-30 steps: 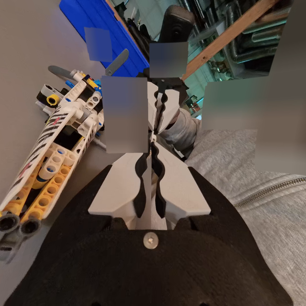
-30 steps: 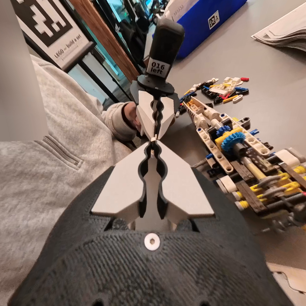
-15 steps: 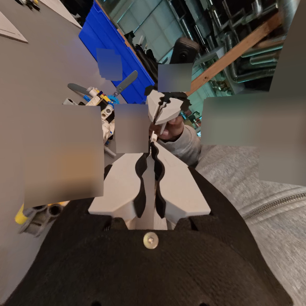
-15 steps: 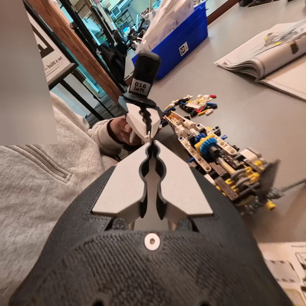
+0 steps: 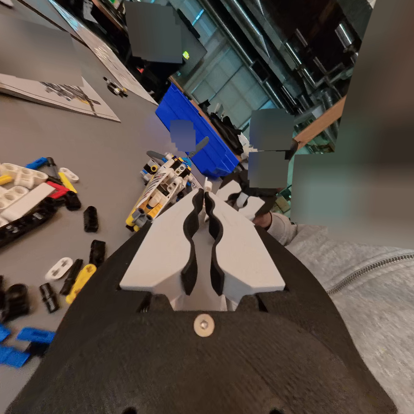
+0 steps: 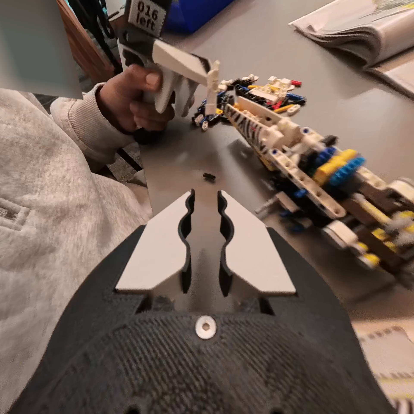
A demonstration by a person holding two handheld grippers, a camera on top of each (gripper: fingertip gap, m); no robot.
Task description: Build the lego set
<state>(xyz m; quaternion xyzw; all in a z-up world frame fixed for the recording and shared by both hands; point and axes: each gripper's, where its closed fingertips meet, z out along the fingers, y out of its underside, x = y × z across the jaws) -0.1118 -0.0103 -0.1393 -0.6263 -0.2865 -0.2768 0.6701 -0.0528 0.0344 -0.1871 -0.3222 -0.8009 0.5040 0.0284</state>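
My left gripper point(image 5: 204, 193) is shut on a slim white lego piece point(image 5: 207, 185) that sticks out past its tips. In the right wrist view the left gripper point(image 6: 207, 75) holds this white piece point(image 6: 211, 91) upright above the table, near the nose of the lego model point(image 6: 302, 165). The model, white with yellow and blue parts, also shows in the left wrist view point(image 5: 161, 190). My right gripper point(image 6: 206, 193) is open and empty above the grey table, near a small black pin point(image 6: 209, 176). It shows beyond the left gripper's tips in the left wrist view point(image 5: 243, 200).
Loose lego parts point(image 5: 33, 190) lie scattered at the left; the pile also shows beyond the model point(image 6: 268, 89). A blue bin point(image 5: 201, 145) stands at the table's far edge. An open instruction booklet point(image 6: 358, 33) lies at the back, a printed sheet point(image 6: 392, 336) at the right. The tips of one gripper are about 9 cm away from the tips of the other.
The grippers met tip to tip on the white piece. The right gripper has opened, let go and drawn back. The left gripper has swung away, keeping the piece.
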